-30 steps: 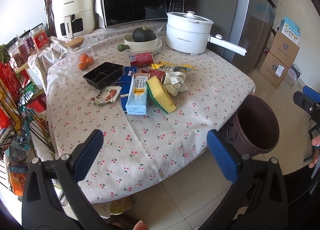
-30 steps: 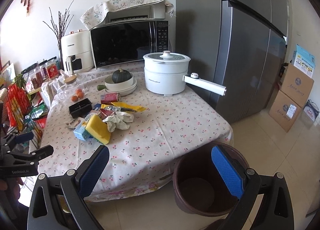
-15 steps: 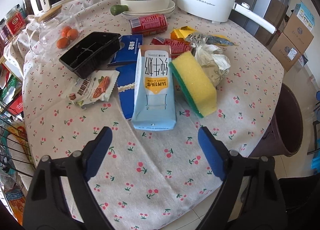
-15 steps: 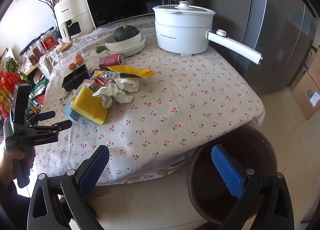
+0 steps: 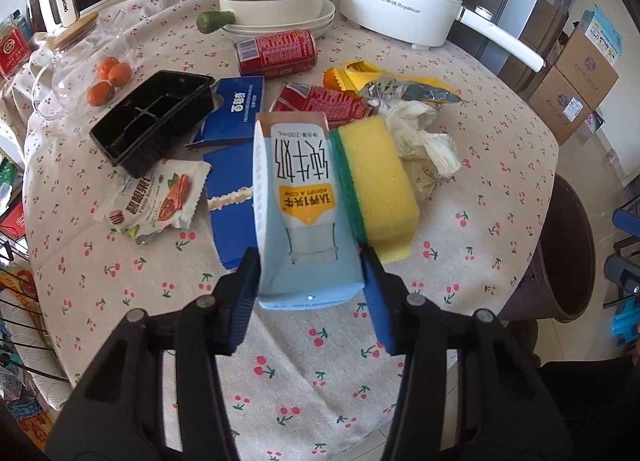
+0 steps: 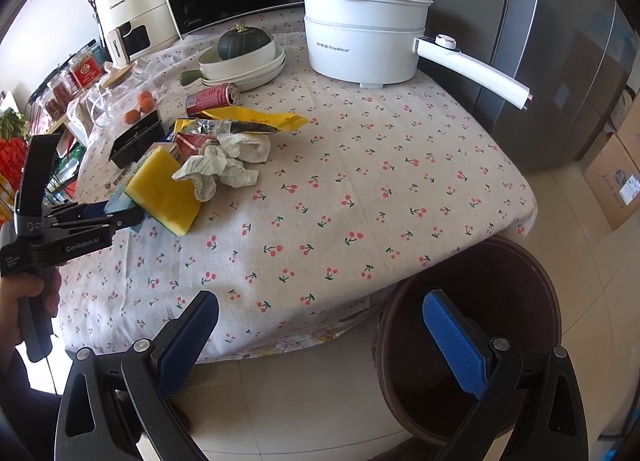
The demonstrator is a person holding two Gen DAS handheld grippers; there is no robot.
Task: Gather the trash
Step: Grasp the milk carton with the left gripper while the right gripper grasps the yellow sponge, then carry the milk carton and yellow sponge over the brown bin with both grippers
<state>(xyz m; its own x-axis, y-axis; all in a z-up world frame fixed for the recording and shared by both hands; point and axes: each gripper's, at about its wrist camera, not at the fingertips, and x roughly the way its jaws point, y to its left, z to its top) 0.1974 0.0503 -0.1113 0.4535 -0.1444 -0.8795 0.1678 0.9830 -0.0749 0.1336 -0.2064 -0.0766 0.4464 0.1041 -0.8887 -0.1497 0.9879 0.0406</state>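
Note:
My left gripper is shut on the near end of a light blue milk carton that lies on the table among trash: a yellow-green sponge, crumpled paper, a nut wrapper, a blue box, a black plastic tray, a red can and yellow wrappers. The left gripper also shows in the right wrist view. My right gripper is open and empty, off the table's front edge, beside the brown bin.
The table with a cherry-print cloth also holds a white electric pot, a bowl with a dark squash, a glass jar with oranges, a microwave and an air fryer. Cardboard boxes stand on the floor at right.
My left gripper moved forward and down over the table and closed on the milk carton. My right gripper dropped lower beside the bin and stayed open.

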